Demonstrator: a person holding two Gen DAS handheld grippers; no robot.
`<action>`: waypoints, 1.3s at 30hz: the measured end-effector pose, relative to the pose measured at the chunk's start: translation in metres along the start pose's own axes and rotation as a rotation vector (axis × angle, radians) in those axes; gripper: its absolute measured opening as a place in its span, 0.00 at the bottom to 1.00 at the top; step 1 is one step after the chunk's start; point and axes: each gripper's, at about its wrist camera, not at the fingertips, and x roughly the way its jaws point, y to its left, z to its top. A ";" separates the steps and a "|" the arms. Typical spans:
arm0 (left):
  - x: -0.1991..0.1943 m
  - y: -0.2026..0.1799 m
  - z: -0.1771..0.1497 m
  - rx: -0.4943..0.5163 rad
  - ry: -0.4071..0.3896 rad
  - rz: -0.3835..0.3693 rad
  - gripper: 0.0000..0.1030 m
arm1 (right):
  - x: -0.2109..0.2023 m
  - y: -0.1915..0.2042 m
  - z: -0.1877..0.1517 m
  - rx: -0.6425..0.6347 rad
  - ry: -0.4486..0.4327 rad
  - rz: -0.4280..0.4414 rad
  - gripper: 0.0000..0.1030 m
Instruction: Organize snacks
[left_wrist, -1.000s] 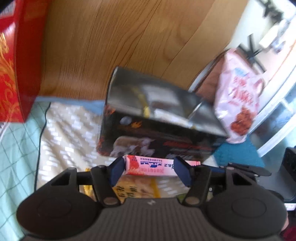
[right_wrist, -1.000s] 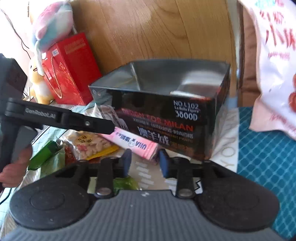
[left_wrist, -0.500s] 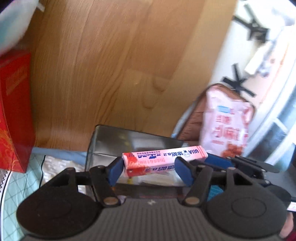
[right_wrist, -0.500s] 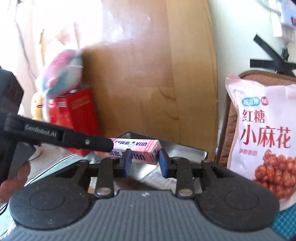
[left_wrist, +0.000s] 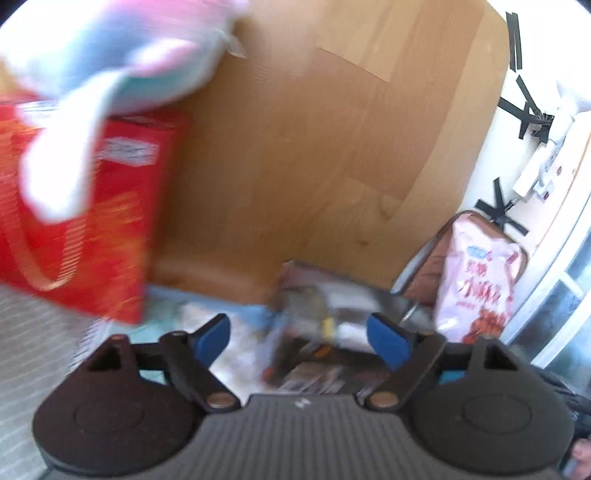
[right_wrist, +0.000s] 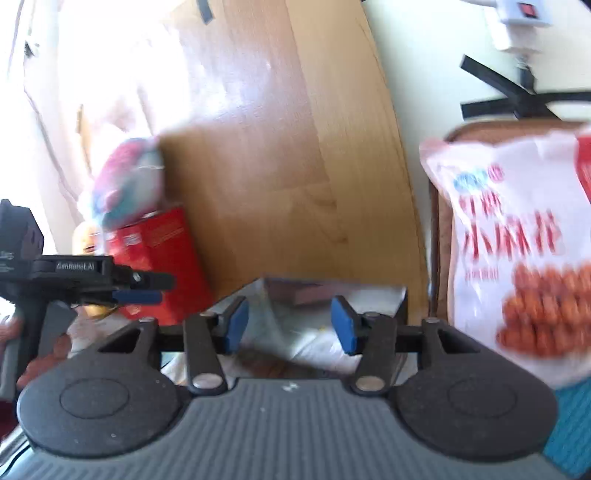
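Above the open box (right_wrist: 332, 295), both grippers, left gripper (left_wrist: 297, 338) and right gripper (right_wrist: 290, 323), spread wide and holding nothing. Inside the box, blurred wrappers; no single snack identifiable. Close by, leaning snack bag (right_wrist: 517, 258) and red carton (left_wrist: 85, 221), at risk of being knocked over by a hasty swing.

Left wrist view: box (left_wrist: 317, 314) sits lower centre, w/ the carton (left_wrist: 85, 221) at left, plush toy (left_wrist: 110, 55) on top of it at upper left, snack bag (left_wrist: 476, 284) at right, wood panel (left_wrist: 314, 147) behind all. Right wrist view: box (right_wrist: 332, 299) centre, carton (right_wrist: 159, 266) to its left w/ toy (right_wrist: 129, 184) above, snack bag (right_wrist: 517, 258) filling the right side, panel (right_wrist: 277, 166) behind; left gripper (right_wrist: 136, 291) at frame left, in front of the carton
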 end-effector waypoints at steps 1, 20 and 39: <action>-0.007 0.006 -0.009 -0.007 0.009 0.011 0.89 | -0.003 0.004 -0.010 0.013 0.032 0.021 0.52; -0.066 -0.026 -0.122 -0.064 0.129 -0.312 0.77 | -0.033 0.069 -0.084 -0.058 0.148 -0.067 0.38; -0.069 0.003 -0.162 -0.068 0.100 -0.217 0.80 | -0.009 0.085 -0.102 -0.303 0.259 -0.150 0.67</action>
